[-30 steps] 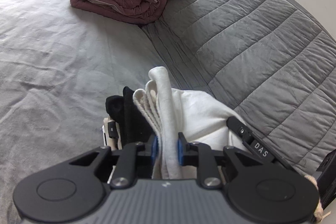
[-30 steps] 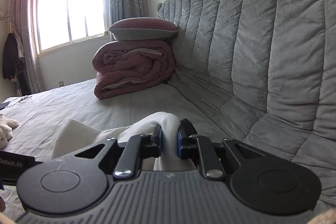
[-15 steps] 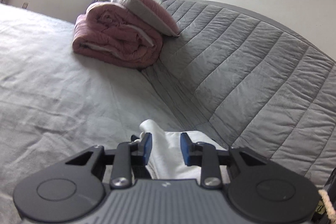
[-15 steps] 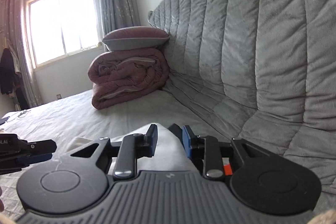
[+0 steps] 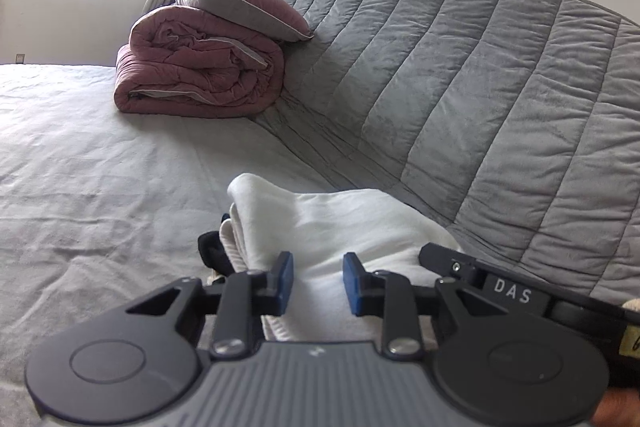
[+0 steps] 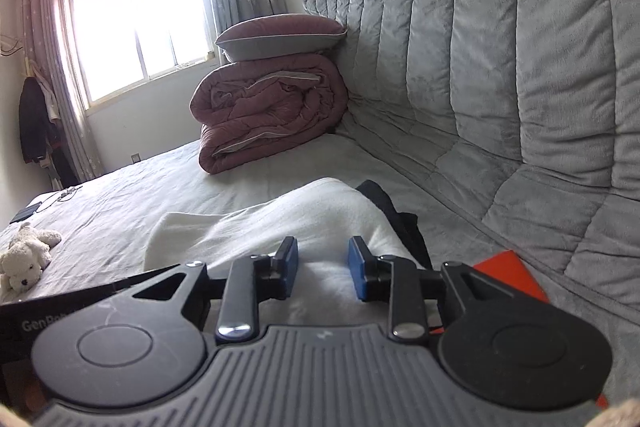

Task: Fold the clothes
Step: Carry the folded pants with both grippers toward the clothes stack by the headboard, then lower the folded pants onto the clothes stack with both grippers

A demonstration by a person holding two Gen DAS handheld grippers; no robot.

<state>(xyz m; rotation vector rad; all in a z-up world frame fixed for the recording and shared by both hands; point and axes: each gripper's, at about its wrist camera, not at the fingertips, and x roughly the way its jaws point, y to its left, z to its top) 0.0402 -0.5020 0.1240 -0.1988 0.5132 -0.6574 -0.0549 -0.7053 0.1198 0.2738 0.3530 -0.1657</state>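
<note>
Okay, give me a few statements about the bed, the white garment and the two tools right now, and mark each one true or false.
1. Both tools are open. True: the left tool and the right tool each show a clear gap between the blue pads, with nothing clamped.
2. The white garment hangs in the air. False: it lies folded on the bed.
3. A pillow sits on top of the rolled pink quilt. True.
4. A white stuffed toy rests on the quilt. False: it lies on the bed sheet, far from the quilt.
5. The headboard cover is red. False: it is grey and quilted.
</note>
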